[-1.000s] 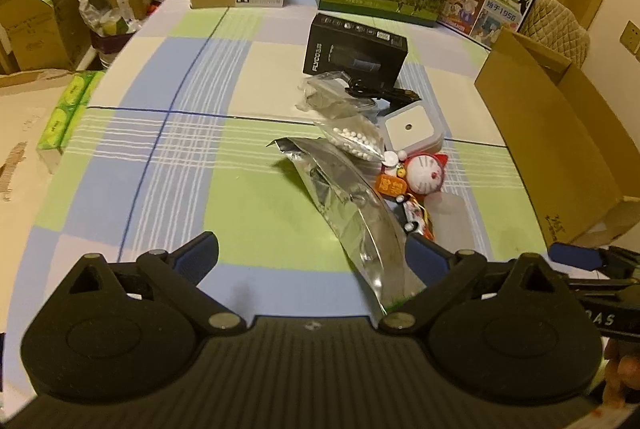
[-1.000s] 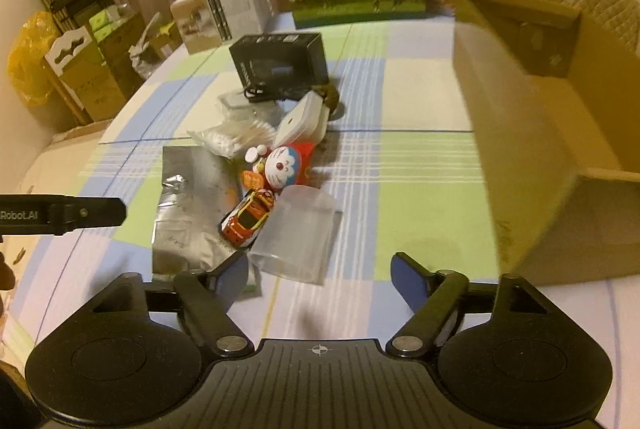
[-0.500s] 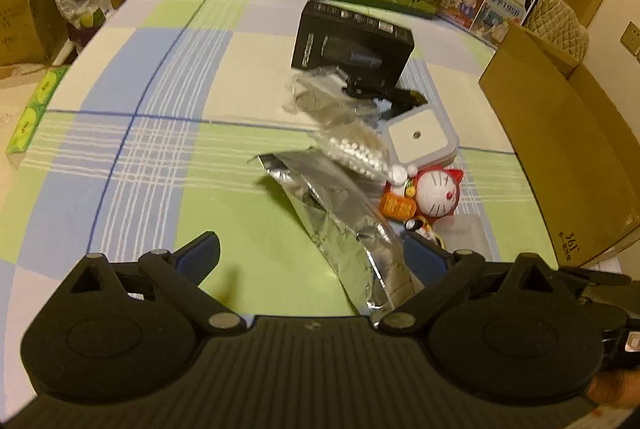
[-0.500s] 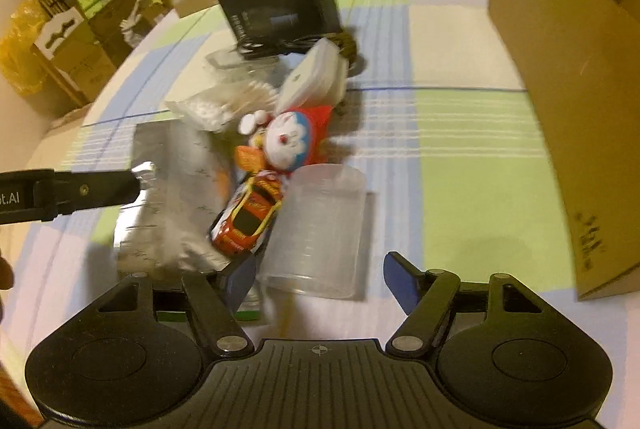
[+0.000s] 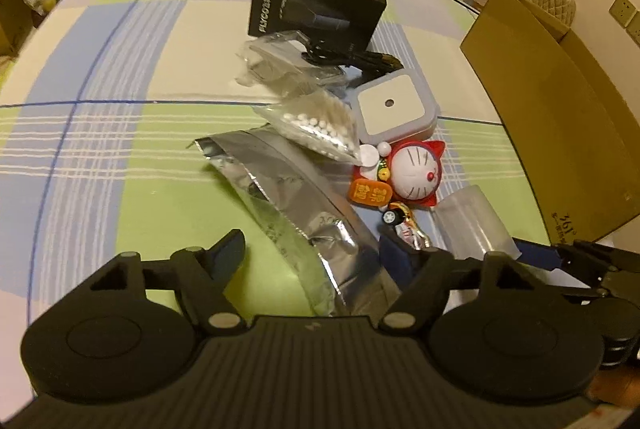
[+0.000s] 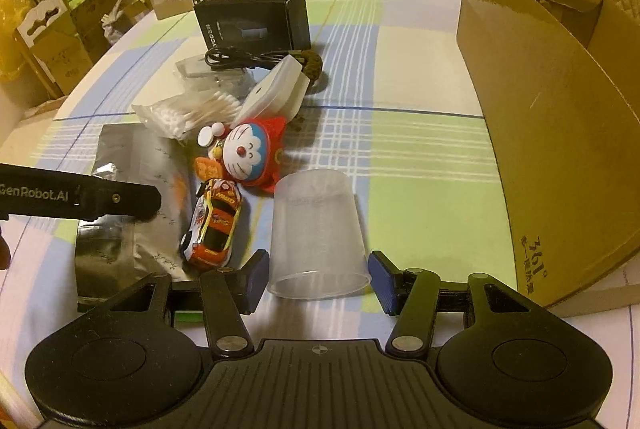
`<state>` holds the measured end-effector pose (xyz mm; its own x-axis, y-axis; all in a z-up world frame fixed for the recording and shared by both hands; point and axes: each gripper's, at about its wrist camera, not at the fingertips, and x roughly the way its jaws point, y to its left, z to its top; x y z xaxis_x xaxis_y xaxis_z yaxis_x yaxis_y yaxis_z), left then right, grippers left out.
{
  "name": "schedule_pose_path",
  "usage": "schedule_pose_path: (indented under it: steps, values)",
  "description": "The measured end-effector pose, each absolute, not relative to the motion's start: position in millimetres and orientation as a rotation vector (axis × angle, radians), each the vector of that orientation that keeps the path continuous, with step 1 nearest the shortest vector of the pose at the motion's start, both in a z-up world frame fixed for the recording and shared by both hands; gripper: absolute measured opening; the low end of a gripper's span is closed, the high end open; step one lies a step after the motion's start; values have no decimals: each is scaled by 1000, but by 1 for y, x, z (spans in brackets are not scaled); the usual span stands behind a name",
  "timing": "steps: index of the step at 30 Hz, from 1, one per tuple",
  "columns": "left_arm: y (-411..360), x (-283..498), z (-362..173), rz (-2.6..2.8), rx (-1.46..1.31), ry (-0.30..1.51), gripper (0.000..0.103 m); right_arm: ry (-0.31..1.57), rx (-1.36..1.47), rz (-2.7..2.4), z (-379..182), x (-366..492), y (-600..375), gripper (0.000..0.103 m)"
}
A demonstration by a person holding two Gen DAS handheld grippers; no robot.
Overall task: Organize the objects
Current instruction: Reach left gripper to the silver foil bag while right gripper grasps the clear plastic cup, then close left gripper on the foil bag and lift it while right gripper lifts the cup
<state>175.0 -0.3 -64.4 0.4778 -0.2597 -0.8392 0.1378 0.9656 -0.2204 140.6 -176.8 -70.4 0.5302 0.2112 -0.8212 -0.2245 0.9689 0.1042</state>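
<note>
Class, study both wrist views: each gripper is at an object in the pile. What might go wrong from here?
1. The right gripper is closing around the clear plastic cup, lying on its side; pads not yet touching. The thin wall may buckle or squirt out.
2. The left gripper is closing on the silver foil bag, which could slip free or drag the toy car beside it.
</note>
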Motion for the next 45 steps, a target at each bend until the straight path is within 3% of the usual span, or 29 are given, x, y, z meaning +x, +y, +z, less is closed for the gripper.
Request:
schedule_pose_path:
  steps: [2,6,9,15,19,30,36,40,45]
  values:
    - [-1,177,-66,-261,-119,1059,68,989,-4,262,-72,143,-178,51]
    - [-1,178,-66,-320,-113,1086,38,988,3,279,-71,142,-177,51]
    - [0,169,-60,-325,-9,1081,32,990,15,295,-68,140,-176,51]
    - [15,157,-57,-301,85,1109,33,988,19,299,-64,138,-174,51]
    - [20,161,-58,-277,63,1122,43,993,3,301,-66,143,-169,52]
    - [25,175,-65,-284,35,1151,52,1021,-11,313,-74,154,-164,55]
    - [28,175,-69,-288,28,1170,41,1011,-43,291,-77,159,-161,55]
    - [26,173,-66,-281,51,1161,33,1007,-33,284,-77,159,-162,50]
    - [24,167,-58,-261,92,1138,30,981,-11,288,-68,155,-162,49]
